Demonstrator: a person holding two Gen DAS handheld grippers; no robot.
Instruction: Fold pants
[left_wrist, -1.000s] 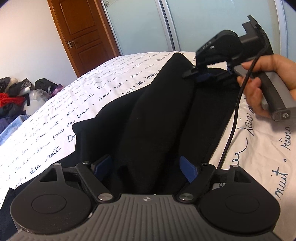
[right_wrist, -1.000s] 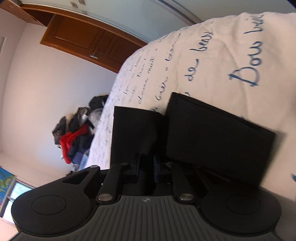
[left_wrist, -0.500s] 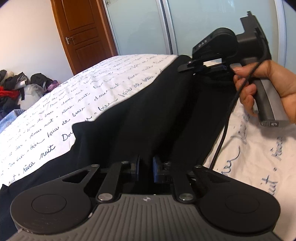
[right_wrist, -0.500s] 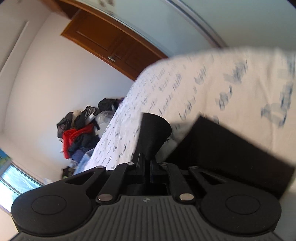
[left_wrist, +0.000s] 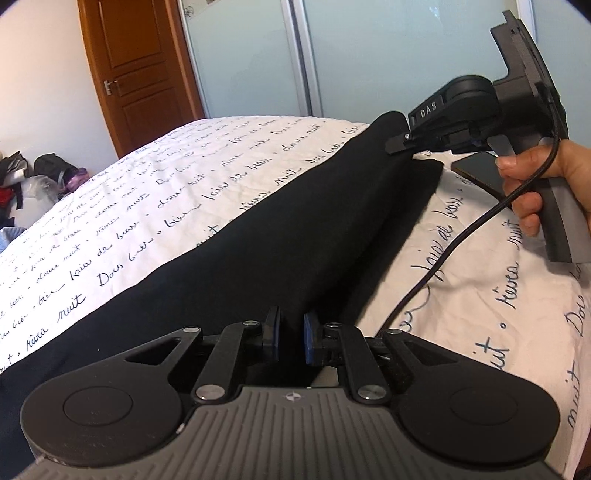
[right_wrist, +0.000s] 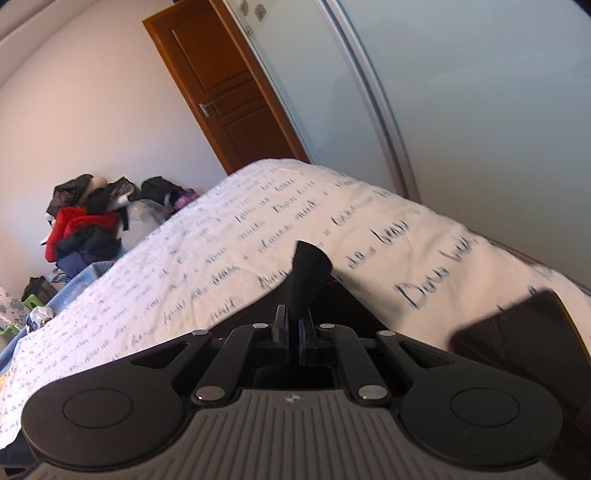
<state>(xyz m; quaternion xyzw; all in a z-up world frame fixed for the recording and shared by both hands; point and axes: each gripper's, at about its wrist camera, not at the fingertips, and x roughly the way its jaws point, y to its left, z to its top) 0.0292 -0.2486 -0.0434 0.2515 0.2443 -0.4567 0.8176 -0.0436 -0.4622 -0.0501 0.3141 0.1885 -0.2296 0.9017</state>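
right tongs pinch a fold of black pants above the white script-printed bed.

Home bedroom: bed, wooden door, clothes pile.

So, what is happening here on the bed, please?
A person is folding black pants on a bed with a white sheet printed with handwriting. Each hand holds a pair of tongs. The left tongs are shut on the near end of the pants. The right tongs, held in the person's hand, are shut on the far end, which stands raised off the sheet. A dark flat thing, perhaps a phone, lies on the sheet beside that hand.
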